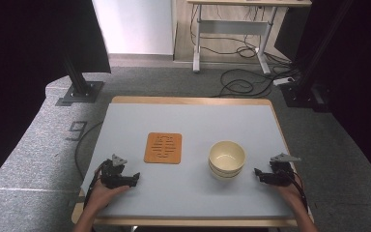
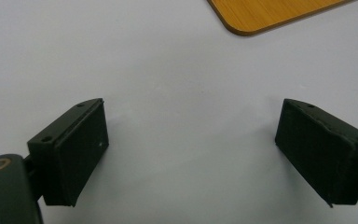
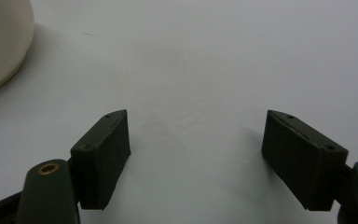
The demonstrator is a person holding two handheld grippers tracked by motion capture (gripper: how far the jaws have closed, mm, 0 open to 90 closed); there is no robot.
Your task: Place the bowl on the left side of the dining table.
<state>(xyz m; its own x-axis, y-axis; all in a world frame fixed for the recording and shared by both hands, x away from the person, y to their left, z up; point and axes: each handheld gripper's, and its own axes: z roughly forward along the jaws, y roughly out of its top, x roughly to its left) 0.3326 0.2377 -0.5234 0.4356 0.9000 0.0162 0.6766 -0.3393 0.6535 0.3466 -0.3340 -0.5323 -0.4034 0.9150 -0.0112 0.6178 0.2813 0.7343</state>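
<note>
Both claws rest released on the table [image 1: 188, 121]: right claw [image 1: 257, 172] beside the bowl [image 1: 227, 157] to grab it, left claw [image 1: 136, 177] near the mat [image 1: 163, 148] where I judge it belongs.

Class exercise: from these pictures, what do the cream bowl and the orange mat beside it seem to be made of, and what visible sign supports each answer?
Bowl: probably glazed ceramic or melamine; the cream surface is smooth and even, with a thick rounded rim. It may be two bowls stacked.
Mat: likely wood or bamboo; the left gripper view shows faint straight grain, a darker rounded edge and a satin sheen. Its cut-through pattern suggests a thin rigid board.
</note>
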